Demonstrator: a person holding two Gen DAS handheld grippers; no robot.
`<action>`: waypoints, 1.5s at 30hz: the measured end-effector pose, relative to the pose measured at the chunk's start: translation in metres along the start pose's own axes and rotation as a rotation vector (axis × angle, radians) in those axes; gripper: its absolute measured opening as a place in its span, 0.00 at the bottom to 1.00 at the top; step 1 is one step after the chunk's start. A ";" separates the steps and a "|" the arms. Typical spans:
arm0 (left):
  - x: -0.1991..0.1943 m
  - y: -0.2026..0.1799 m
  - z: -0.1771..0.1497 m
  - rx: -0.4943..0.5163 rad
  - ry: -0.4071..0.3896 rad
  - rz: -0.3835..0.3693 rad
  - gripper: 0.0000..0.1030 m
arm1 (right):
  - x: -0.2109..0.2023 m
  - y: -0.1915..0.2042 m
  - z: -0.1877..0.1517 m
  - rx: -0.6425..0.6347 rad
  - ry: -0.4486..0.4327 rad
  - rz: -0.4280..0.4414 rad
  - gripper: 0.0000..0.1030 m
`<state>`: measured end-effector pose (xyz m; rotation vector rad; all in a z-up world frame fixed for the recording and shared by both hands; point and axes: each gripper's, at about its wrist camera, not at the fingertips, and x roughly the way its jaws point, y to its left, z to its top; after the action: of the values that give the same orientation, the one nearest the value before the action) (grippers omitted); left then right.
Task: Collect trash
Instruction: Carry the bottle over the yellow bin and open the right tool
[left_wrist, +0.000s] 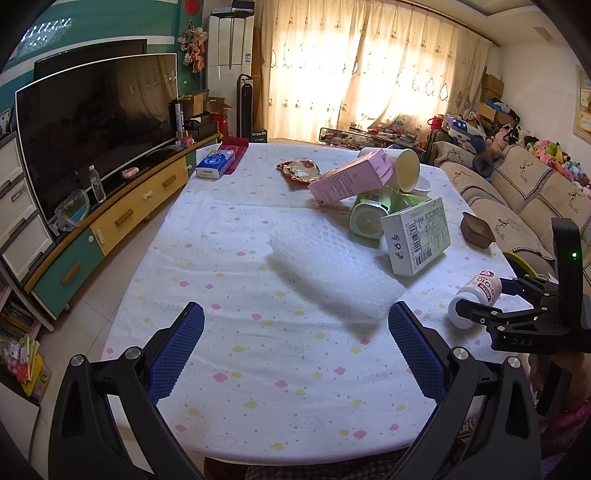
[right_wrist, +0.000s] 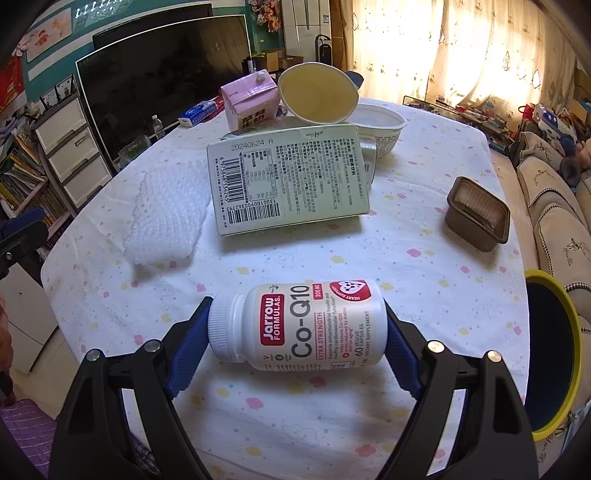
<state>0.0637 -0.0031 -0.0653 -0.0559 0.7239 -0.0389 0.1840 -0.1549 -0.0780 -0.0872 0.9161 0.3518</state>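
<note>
My right gripper (right_wrist: 297, 326) is shut on a white Co-Q10 pill bottle (right_wrist: 306, 325), held sideways by its cap and base just above the table; the bottle also shows in the left wrist view (left_wrist: 476, 299). My left gripper (left_wrist: 295, 332) is open and empty over the near part of the table, just short of a sheet of bubble wrap (left_wrist: 332, 269). A white box (right_wrist: 288, 181), a pink carton (right_wrist: 251, 99), paper cups (right_wrist: 317, 92), a white bowl (right_wrist: 380, 122), a green can (left_wrist: 369, 214), a red wrapper (left_wrist: 299, 170) and a brown tray (right_wrist: 478, 214) lie farther back.
A yellow-rimmed bin (right_wrist: 550, 354) stands off the table's right edge, by the sofa (left_wrist: 517, 199). A TV (left_wrist: 96, 125) on a low cabinet runs along the left. A blue tissue pack (left_wrist: 215, 164) sits at the table's far left corner.
</note>
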 end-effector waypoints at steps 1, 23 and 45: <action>0.001 0.000 0.000 0.000 0.000 -0.001 0.95 | -0.001 0.000 -0.001 0.002 -0.003 -0.002 0.77; 0.026 -0.028 0.004 0.032 0.045 -0.027 0.95 | -0.062 -0.145 -0.043 0.295 -0.147 -0.330 0.77; 0.091 -0.057 0.017 0.014 0.177 -0.020 0.95 | -0.040 -0.243 -0.078 0.512 -0.089 -0.499 0.83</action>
<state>0.1421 -0.0644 -0.1085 -0.0470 0.8999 -0.0683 0.1839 -0.4107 -0.1123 0.1691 0.8399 -0.3424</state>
